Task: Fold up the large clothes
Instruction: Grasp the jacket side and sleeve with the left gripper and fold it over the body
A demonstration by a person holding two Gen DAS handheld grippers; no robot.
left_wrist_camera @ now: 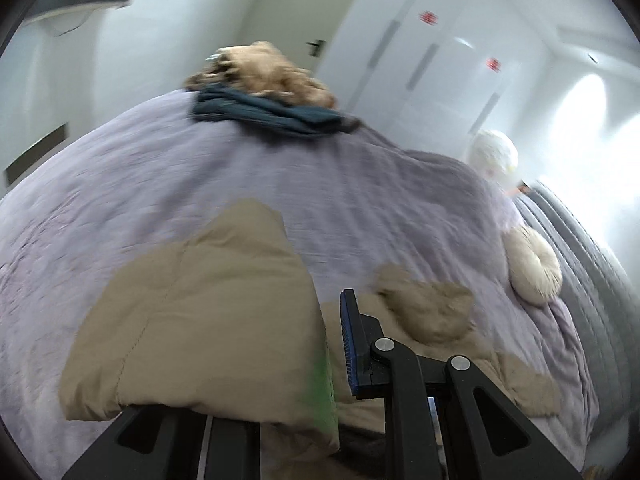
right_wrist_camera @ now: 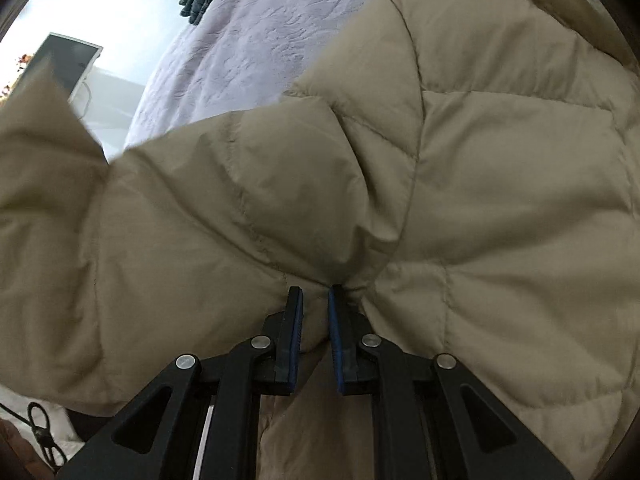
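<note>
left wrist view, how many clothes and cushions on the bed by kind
Khaki puffer jacket, held by the right gripper: 1
Dark blue folded garment: 1
Tan fluffy garment stacked on the blue one: 1
Cream round cushion: 1
Total: 4, all on the lilac bedspread.

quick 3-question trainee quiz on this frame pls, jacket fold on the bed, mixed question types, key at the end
1. True or false: the right gripper is pinching a fold of the beige puffer jacket.
2. Multiple choice: what lies under the jacket? A) bare wooden floor B) lavender bedspread C) glass table
3. Short answer: in the left wrist view, what sits at the far end of the bed?

Key
1. True; its pads are closed on bunched fabric.
2. B
3. A pile of clothes: a dark blue garment with a tan furry one on top.
</note>
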